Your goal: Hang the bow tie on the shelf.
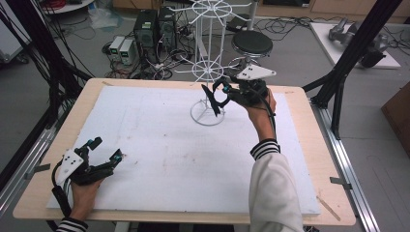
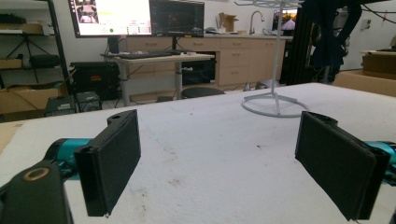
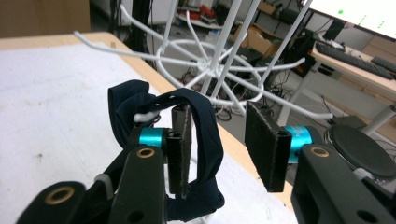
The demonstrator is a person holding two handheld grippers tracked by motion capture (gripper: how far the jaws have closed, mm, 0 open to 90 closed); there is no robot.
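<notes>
My right gripper [image 3: 219,149] fingers released, dark band [image 3: 205,135] looped on one finger at rack [image 1: 209,72] hook. Left gripper [image 1: 99,157] released, idle on tabletop [image 1: 164,145]. Risk: band snags, slips off.

Grey floor [image 1: 300,58], black stool [image 1: 252,43], monitors [image 2: 135,16]

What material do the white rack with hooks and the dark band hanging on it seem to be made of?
The white wire rack looks like thin metal rod with a white coating: slender, rigid spokes and a ring base. The dark navy band looks like soft stretchy fabric, probably elastic: it folds and drapes limply over a hook by the right gripper.
</notes>
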